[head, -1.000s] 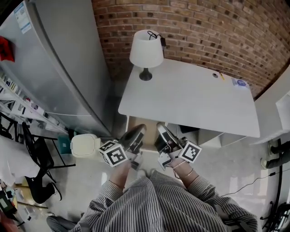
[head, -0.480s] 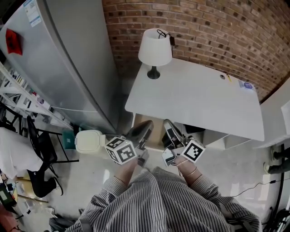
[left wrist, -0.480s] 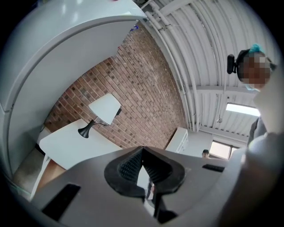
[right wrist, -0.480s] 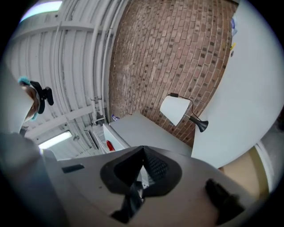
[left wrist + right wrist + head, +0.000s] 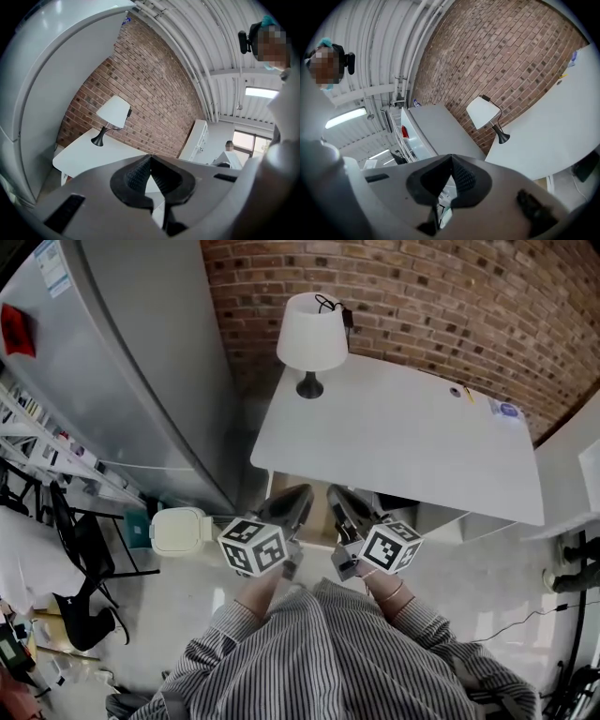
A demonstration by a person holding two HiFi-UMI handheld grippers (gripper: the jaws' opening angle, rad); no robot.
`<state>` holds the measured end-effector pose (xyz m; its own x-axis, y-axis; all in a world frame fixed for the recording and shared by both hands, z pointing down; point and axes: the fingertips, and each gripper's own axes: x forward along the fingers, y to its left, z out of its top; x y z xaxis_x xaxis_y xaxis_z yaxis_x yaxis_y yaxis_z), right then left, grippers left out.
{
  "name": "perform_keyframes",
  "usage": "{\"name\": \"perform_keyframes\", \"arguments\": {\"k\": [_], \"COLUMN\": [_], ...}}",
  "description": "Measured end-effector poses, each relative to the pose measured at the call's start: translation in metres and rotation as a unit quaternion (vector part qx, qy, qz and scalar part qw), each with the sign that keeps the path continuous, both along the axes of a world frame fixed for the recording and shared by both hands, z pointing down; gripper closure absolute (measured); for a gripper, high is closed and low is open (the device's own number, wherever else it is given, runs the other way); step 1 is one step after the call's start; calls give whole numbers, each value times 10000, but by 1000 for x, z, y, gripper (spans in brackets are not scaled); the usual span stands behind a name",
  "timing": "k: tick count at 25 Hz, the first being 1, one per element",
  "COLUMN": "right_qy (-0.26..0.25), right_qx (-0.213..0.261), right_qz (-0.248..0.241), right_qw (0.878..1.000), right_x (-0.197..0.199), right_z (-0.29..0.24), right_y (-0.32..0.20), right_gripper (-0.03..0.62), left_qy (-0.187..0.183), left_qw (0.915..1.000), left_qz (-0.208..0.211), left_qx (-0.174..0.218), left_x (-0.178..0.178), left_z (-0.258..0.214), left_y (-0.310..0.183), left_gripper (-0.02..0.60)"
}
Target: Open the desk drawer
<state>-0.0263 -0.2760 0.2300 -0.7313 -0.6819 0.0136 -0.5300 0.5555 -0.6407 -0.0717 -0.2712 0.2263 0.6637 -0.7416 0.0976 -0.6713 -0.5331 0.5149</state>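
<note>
**Both grippers held shut before the desk**

At lower centre, the left gripper (image 5: 292,504) and right gripper (image 5: 339,501) are held level, jaws closed on nothing. The drawer (image 5: 317,515) is glimpsed between them, under the desk's (image 5: 403,437) near edge. Open or shut cannot be judged. Any pull is best kept straight, jaws parted first.

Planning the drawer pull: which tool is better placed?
Right, marginally. Both are shut and empty at the front edge of the desk. The right tool sits further in along it, the left tool nearer its corner. The drawer isn't visible.
</note>
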Motion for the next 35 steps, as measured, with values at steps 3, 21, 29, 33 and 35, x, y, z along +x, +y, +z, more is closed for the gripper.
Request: {"name": "perform_keyframes", "arguments": {"k": [3,21,29,33,35], "right_qy": [137,953,1218,1334,1398], "right_qx": [-41,34,-83,-138,-183], "right_qz": [46,-85,-146,-229,-256], "right_qw": [9999,9954,9924,9907,9897], "right_x": [2,-2,-3,-5,-5], "right_z": [5,19,26,30,33], "right_y": [0,5,7,10,12], "right_gripper": [577,577,579,579,578], "left_qy": [-69,-134,-121,-177,-191], "left_qw": [9999,9990,9986,9982,9979], "left_qz": [13,-116,-26,-100,-111], "left_qx": [-85,-408,-522,-568,-603], "left_x": [3,6,8,5,5], "left_z": [5,20,25,27,28], "left_y": [1,0,3,4,4], "left_gripper": [569,569,571,570,571]}}
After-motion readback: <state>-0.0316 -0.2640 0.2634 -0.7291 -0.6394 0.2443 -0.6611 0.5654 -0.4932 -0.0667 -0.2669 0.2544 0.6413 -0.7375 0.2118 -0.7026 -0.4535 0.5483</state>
